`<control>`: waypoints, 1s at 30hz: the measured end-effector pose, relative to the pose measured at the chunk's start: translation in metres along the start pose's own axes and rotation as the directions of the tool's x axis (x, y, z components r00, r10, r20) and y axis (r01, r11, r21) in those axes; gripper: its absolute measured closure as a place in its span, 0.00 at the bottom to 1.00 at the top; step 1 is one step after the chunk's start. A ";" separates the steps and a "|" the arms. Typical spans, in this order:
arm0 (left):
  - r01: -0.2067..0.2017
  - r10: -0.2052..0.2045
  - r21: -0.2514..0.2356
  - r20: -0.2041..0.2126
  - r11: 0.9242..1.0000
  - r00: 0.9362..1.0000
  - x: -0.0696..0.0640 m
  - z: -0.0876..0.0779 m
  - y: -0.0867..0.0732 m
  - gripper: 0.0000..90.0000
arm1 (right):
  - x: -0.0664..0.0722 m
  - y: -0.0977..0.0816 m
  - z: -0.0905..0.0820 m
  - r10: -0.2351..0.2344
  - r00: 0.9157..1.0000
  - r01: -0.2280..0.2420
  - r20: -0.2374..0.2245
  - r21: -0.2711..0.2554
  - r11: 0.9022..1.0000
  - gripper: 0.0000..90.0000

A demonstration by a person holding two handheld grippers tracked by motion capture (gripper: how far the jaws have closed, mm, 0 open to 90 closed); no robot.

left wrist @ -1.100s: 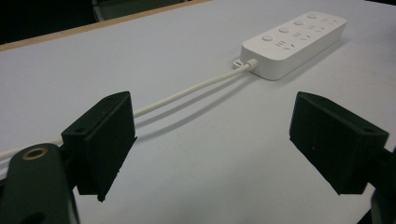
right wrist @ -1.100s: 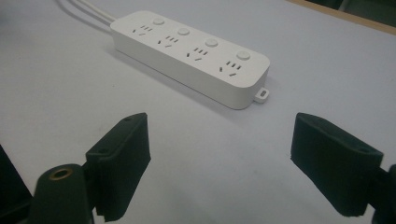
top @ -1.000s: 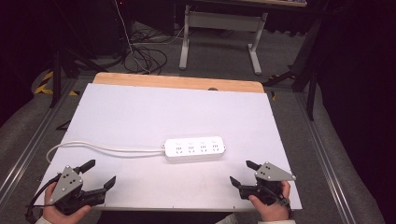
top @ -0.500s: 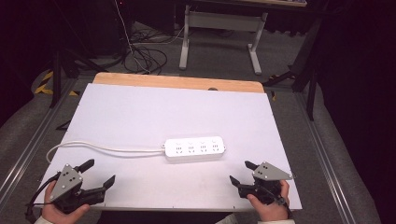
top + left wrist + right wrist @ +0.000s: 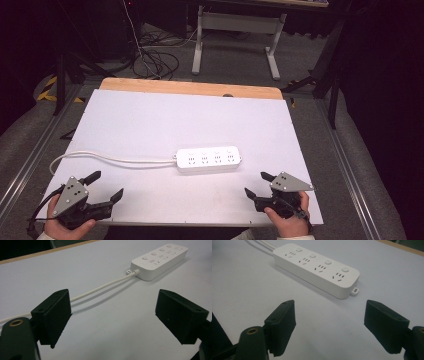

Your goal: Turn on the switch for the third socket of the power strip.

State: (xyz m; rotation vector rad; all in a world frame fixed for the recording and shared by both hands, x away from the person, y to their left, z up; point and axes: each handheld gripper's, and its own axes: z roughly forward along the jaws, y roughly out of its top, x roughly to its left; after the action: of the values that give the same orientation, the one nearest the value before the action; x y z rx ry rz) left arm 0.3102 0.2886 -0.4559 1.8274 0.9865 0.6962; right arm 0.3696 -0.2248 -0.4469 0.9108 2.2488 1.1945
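A white power strip [image 5: 208,159] with several sockets lies flat on the white table top [image 5: 175,115], toward the near middle. Its white cable [image 5: 100,157] runs left and loops back at the table's left edge. My left gripper [image 5: 107,184] rests at the near left corner, open and empty, aimed at the cable [image 5: 100,288] and the strip [image 5: 160,260]. At the near right corner my right gripper [image 5: 255,183] is open, its jaws having just closed a little with nothing between them. The strip [image 5: 317,267] lies a short way beyond its jaws.
A wooden strip [image 5: 190,89] edges the table's far side. Metal rails [image 5: 30,160] run along both sides of the table. Beyond it, dark cables [image 5: 155,60] lie on the floor next to a white desk frame [image 5: 235,30].
The right gripper's jaws stand slightly narrower than a second ago. Both hands and the power strip stay where they were.
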 end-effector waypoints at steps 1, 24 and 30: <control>0.004 -0.004 0.000 0.002 1.000 1.000 -0.001 0.000 0.000 0.15 | 0.000 0.002 0.000 0.000 1.000 0.000 0.002 0.004 1.000 0.28; -0.001 0.001 0.012 -0.003 1.000 1.000 0.000 0.001 -0.001 0.15 | 0.006 0.055 0.014 -0.060 0.997 0.062 -0.042 0.042 0.997 0.28; -0.002 0.002 0.014 -0.004 1.000 1.000 0.000 0.001 -0.001 0.15 | 0.007 0.068 0.021 -0.082 0.995 0.084 -0.052 0.038 0.996 0.28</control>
State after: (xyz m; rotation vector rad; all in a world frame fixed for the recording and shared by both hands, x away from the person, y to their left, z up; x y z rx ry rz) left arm 0.3109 0.2886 -0.4568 1.8396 0.9943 0.6960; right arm 0.4016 -0.1803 -0.4008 0.8024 2.3349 1.1517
